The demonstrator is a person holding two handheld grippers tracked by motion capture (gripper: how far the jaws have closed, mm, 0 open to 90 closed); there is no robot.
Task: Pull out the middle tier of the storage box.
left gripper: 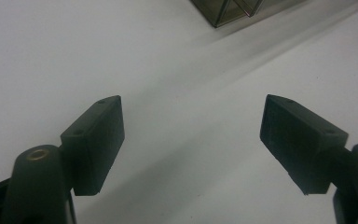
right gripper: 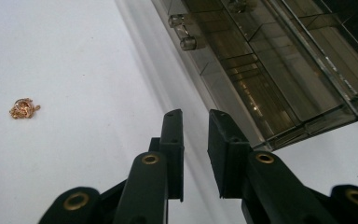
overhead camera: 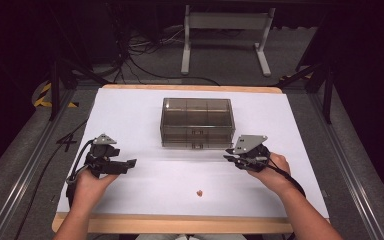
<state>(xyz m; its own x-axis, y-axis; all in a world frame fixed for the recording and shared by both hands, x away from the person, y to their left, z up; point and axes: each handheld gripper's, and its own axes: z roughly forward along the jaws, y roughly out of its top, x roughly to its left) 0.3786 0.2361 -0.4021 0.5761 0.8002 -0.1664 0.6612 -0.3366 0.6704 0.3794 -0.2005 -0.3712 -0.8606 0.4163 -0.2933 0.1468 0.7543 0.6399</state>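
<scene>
At the left of the high view my left hand-held gripper (overhead camera: 130, 164) rests low over the white counter (overhead camera: 145, 112), jaws spread wide with nothing between them; in the left gripper view a corner of the smoky clear drawer box (left gripper: 233, 11) sits at the top of the frame, well apart. Low in the middle of the high view lies the small gold trinket (overhead camera: 199, 192), alone on the counter, near the front edge and well short of the box (overhead camera: 197, 122). At the right, my right hand-held gripper (overhead camera: 228, 157) is nearly clenched, a narrow slit between the jaws and nothing in it, just off the box's front right corner. I judge the step is to open a drawer: I should line that slit up on one of the small knobs (right gripper: 188, 43) seen at the top of the right gripper view, pinch squarely and pull straight out, steadying the box with my left if it slides. The compartments I can see through the walls look empty, though reflections hide some.
</scene>
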